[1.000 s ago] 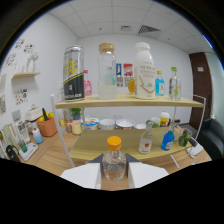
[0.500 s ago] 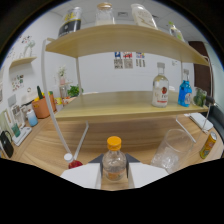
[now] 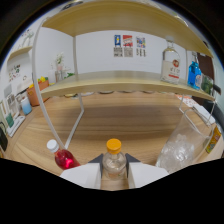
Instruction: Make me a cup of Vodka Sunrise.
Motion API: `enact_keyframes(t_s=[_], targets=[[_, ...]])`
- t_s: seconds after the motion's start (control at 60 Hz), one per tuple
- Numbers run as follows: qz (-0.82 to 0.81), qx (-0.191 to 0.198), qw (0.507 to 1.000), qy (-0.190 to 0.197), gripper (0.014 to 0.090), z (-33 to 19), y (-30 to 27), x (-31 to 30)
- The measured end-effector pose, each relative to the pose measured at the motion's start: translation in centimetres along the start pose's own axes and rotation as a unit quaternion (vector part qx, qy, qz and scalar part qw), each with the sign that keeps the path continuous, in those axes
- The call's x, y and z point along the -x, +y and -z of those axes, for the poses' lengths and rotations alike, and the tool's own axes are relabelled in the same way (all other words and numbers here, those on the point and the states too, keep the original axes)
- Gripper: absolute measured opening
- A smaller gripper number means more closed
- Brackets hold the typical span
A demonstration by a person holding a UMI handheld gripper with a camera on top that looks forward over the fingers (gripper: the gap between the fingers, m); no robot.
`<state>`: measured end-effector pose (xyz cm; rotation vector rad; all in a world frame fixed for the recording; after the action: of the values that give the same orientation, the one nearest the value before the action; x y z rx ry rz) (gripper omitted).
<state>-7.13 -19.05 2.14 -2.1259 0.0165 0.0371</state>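
While pinching the orange-capped bottle (image 3: 114, 162) in the jaws above the desk (image 3: 125, 120), near the ice-filled cup (image 3: 176, 150) and red syrup bottle (image 3: 62, 157); ice in, no liquid visibly poured yet

Two pale, whitish, wedge-shaped fingers (image 3: 82, 175) of the gripper (image 3: 114, 172) are showing at bottom centre, above black housing.

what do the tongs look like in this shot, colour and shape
Only the tips of the tongs show: two pale, whitish fingers with broad flat tops, each ending in a small dark wedge-shaped pad at its inner edge. No cables, markings, hand or sleeve are in view; the rest is hidden in the black below.
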Motion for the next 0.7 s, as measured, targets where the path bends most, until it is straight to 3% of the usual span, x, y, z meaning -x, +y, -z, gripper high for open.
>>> enact_keyframes(t_s=[0.083,0.167,0.183,0.2,0.283,0.317,0.5,0.7], targets=[[0.005,0.003,1.000,-0.008,0.0393,0.4,0.3,0.3],[0.011,0.002,1.000,-0.013,0.0557,1.2,0.0,0.4],[0.013,0.002,1.000,-0.015,0.0650,1.4,-0.1,0.5],[0.016,0.000,1.000,-0.017,0.0646,1.7,-0.4,0.5],[0.034,-0.009,0.999,-0.024,0.0838,3.9,-1.6,0.9],[0.039,-0.017,0.999,-0.027,0.0864,5.1,-2.4,1.0],[0.042,-0.048,0.997,-0.034,0.0860,12.1,-5.5,0.4],[0.005,-0.037,0.999,-0.020,0.0862,17.3,-4.9,-3.2]])
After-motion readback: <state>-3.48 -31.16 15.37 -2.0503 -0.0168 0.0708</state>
